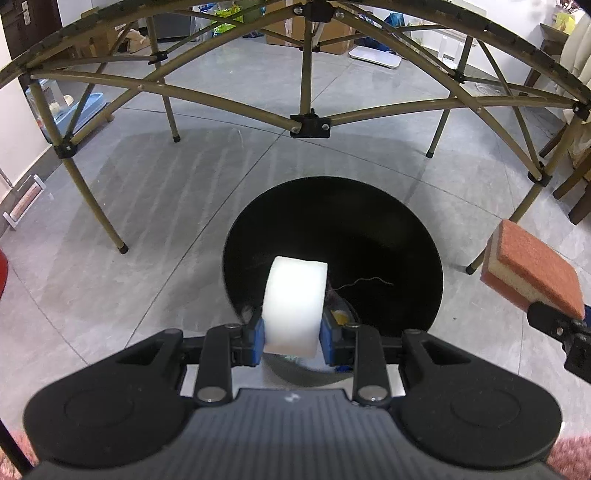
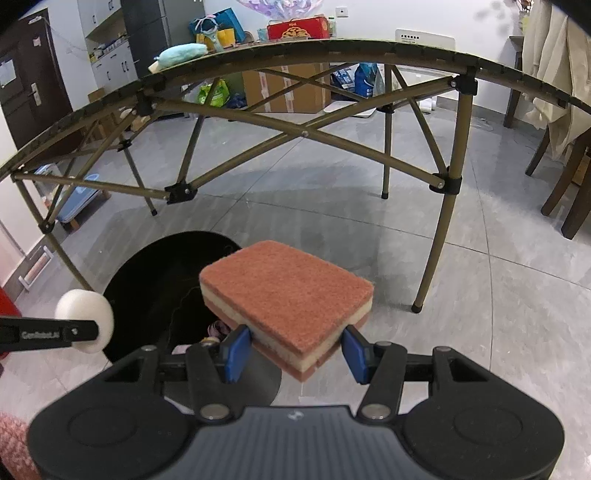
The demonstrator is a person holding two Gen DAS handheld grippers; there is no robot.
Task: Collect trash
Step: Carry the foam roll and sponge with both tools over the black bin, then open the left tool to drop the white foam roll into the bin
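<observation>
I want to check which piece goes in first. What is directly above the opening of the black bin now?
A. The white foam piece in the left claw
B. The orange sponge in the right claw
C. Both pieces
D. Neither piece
A. In the left wrist view the white foam piece, pinched in the left claw, hangs over the black bin, while the orange sponge is off to its side.

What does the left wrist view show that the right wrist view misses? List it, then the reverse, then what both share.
Only the left wrist view: the left gripper seen from behind, shut on the white foam piece, and a stray thread in the black bin.

Only the right wrist view: the tabletop clutter, including a red box and a teal bundle.

Both: the bin, the folding table, and the sponge in the right gripper.
</observation>
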